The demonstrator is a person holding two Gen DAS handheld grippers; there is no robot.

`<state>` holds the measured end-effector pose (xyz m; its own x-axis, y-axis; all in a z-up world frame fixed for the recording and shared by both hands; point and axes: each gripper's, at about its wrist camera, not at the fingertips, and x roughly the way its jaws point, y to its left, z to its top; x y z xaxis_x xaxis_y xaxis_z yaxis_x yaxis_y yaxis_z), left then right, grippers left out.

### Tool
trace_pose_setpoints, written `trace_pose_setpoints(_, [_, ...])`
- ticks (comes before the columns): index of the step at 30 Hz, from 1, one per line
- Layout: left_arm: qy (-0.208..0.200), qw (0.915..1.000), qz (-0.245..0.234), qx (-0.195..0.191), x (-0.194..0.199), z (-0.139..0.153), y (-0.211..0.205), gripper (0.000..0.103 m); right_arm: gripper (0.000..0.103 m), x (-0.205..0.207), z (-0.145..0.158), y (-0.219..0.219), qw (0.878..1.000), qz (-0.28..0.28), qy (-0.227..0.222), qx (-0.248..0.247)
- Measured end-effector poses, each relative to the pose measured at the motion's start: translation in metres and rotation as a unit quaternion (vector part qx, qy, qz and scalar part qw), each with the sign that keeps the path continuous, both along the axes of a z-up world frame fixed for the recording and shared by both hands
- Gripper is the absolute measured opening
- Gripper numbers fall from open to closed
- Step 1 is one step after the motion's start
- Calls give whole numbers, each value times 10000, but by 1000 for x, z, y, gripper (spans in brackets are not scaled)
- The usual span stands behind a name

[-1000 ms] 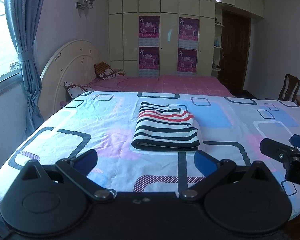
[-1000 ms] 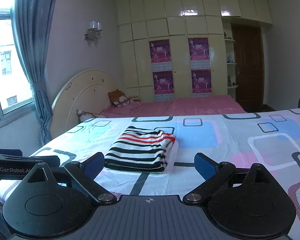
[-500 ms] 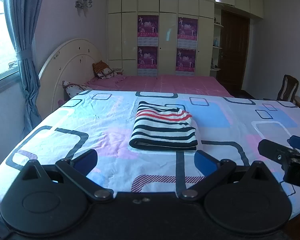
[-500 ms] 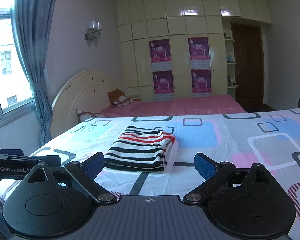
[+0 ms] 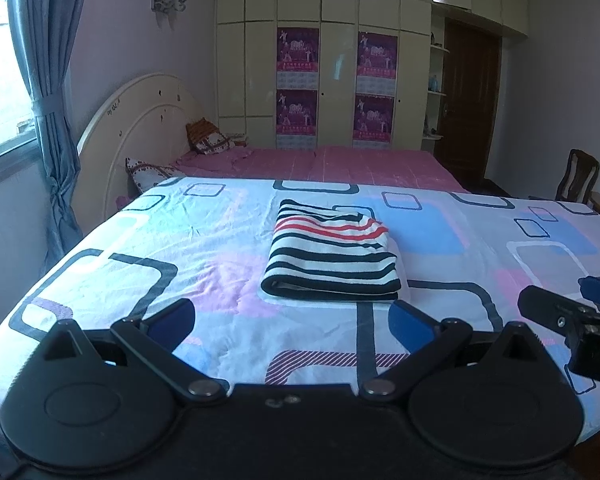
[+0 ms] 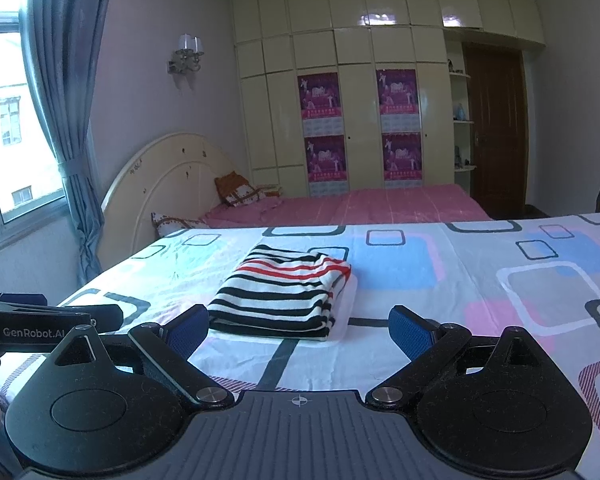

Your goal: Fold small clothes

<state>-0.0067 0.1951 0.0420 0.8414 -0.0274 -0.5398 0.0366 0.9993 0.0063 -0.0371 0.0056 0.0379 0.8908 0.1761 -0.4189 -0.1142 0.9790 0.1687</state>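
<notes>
Clearance: bedsheet
Only the folded striped garment obstructs; sheet left and right of it lies open to me.

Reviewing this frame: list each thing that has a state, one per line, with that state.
Striped shirt: folded into a neat rectangle, lying flat on the bedsheet.
Left claw: open, empty.
Right claw: open, empty.
Curtain: drawn aside, tied back.
Door: closed.
</notes>
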Motion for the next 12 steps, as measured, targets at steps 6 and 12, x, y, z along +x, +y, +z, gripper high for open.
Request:
trace_pose_setpoints(6, [-44,10000,-36,1,7,-4,2,103,96,8,-4,3,10000,4,56,6])
trace_pose_setpoints(12, [-207,9997,-119,-15,26,-14,3,103,96,23,-17,5,9997,-42,237,-2])
